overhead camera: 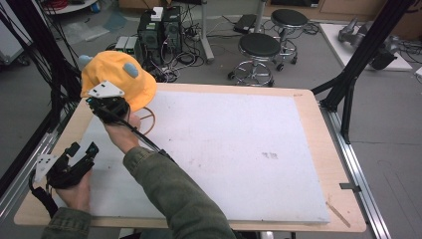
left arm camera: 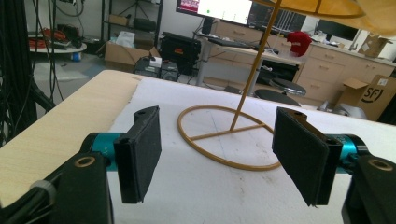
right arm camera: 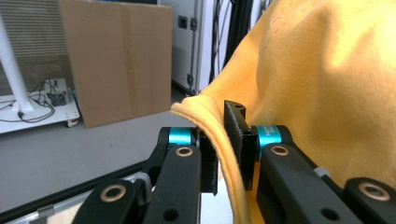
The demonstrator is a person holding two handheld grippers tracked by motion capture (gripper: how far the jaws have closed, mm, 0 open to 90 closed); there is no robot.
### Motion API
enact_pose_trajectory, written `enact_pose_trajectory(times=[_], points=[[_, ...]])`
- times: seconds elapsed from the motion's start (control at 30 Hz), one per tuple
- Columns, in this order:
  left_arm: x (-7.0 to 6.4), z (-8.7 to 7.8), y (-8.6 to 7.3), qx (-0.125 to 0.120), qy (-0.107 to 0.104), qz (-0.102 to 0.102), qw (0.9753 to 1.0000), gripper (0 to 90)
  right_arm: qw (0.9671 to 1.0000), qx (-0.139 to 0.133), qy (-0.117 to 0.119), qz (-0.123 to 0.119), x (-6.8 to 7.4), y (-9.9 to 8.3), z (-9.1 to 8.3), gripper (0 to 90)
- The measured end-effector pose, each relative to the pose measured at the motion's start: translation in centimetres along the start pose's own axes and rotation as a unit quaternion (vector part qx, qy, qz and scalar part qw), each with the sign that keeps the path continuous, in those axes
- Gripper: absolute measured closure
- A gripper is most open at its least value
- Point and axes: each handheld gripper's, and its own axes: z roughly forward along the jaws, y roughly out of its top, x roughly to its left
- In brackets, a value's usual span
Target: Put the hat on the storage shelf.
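Note:
A yellow hat point(overhead camera: 117, 74) with grey-blue ears sits on a thin yellow wire stand at the table's far left corner. The stand's ring base point(overhead camera: 148, 119) rests on the white mat. My right gripper point(overhead camera: 112, 103) is at the hat's near edge. In the right gripper view it point(right arm camera: 223, 135) is shut on the hat's brim point(right arm camera: 219, 140), and the crown point(right arm camera: 327, 84) rises to the right. My left gripper point(overhead camera: 83, 148) hovers open near the front left corner. In its own view the open left gripper point(left arm camera: 217, 149) faces the ring base point(left arm camera: 229, 135) and pole point(left arm camera: 257, 60).
A white mat point(overhead camera: 224, 149) covers most of the wooden table point(overhead camera: 318, 149). Black frame posts point(overhead camera: 363, 50) stand at the right and left sides. Stools point(overhead camera: 259, 47) and computer boxes point(overhead camera: 159, 30) sit on the floor behind the table.

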Motion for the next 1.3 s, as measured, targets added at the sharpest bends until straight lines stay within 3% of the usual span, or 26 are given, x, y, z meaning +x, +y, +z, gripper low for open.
enact_pose_trajectory(times=[0.33, 0.53, 0.6, 0.67, 0.9, 0.97, 1.03, 1.1, 1.3], points=[[0.0, 0.1, 0.0, 0.001, -0.001, -0.004, 1.0, 32.9, 1.0, -0.002, -0.003, -0.009, 0.1, -0.5, -0.2, 82.6], [0.0, 0.2, 0.0, 0.0, -0.001, -0.002, 1.0, 33.0, 0.9999, -0.01, 0.0, -0.012, 0.1, -0.3, -0.6, 71.2], [0.0, 0.2, 0.0, -0.001, -0.002, -0.004, 1.0, 32.9, 0.9994, -0.017, 0.003, -0.03, 0.1, 0.0, -0.9, 63.5], [0.0, 0.3, -0.1, 0.0, -0.002, -0.005, 1.0, 32.9, 0.9986, -0.024, -0.007, -0.048, 0.2, 0.3, -1.3, 61.4], [-0.2, 0.4, -0.1, 0.0, -0.005, -0.003, 1.0, 33.0, 0.9986, -0.03, -0.006, -0.042, -0.1, 0.6, -2.0, 55.4], [-0.2, 0.4, -0.1, 0.0, -0.005, -0.003, 1.0, 33.0, 0.9988, -0.029, 0.009, -0.038, -0.1, 0.5, -2.0, 35.4], [-0.3, 0.5, -0.1, 0.0, -0.005, -0.003, 1.0, 33.1, 0.9987, -0.026, 0.025, -0.035, 0.3, 0.4, -1.9, 34.4], [-0.3, 0.5, -0.1, 0.001, -0.007, -0.003, 1.0, 33.1, 0.9979, -0.024, 0.032, -0.051, 0.9, 0.4, -1.9, 34.3], [-0.3, 0.6, -0.1, 0.002, -0.007, -0.004, 1.0, 33.1, 0.9963, -0.033, 0.04, -0.068, 2.0, 0.7, -2.3, 34.2]])
